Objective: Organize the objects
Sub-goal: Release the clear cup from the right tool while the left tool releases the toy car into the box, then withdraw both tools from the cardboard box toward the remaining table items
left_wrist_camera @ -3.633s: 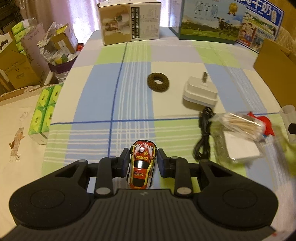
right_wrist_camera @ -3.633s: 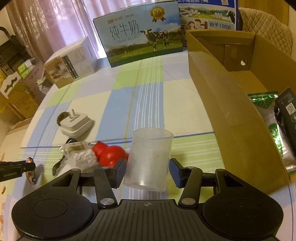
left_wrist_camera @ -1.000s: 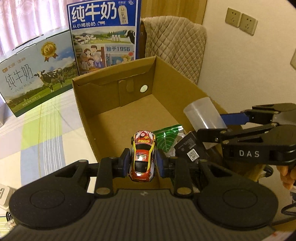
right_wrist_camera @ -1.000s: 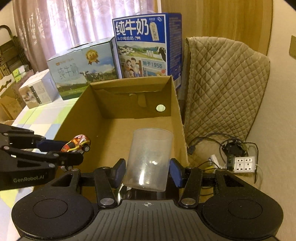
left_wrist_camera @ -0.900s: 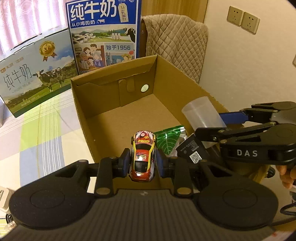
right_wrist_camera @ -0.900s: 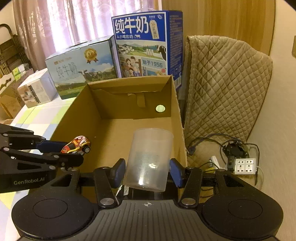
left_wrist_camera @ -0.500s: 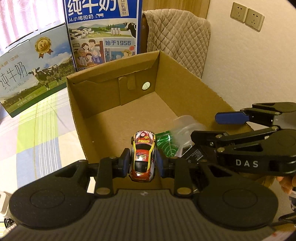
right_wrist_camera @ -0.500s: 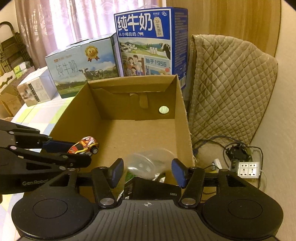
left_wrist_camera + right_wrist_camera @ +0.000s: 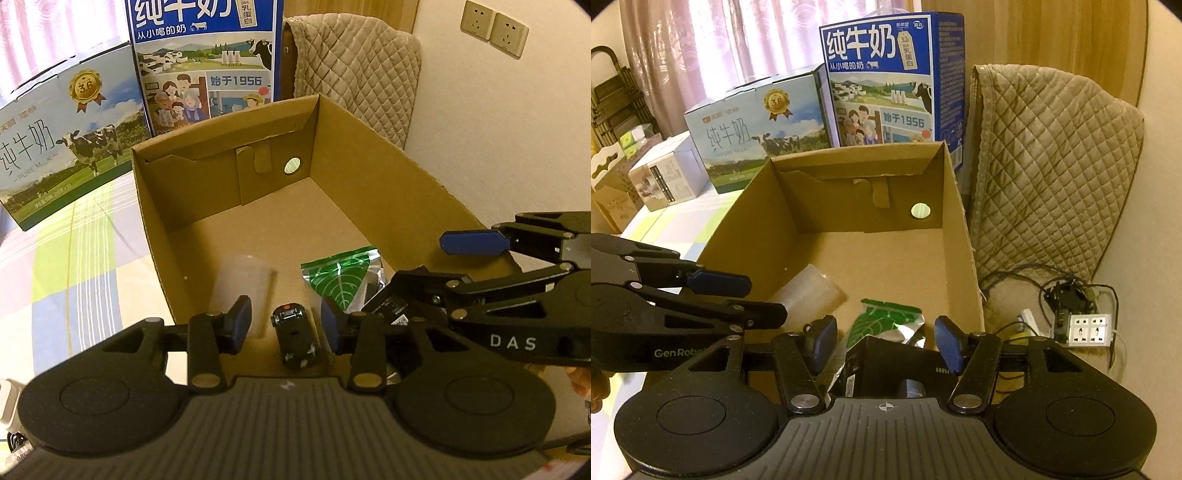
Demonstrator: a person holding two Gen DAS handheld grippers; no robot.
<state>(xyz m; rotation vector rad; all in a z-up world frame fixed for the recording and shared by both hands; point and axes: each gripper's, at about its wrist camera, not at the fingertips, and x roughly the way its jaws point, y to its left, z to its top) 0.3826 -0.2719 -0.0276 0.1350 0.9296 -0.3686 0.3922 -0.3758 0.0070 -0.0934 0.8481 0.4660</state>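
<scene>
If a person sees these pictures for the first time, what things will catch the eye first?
The big open cardboard box fills the middle of both views. Inside it lie a clear plastic cup on its side, a green foil packet and a toy car belly-up. The left gripper and right gripper hang open above.

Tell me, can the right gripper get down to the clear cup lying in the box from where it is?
Probably not directly. The clear cup lies on its side left of the open right gripper, with the left gripper hanging over it. The cardboard box is open-topped, so it could once that clears.
</scene>
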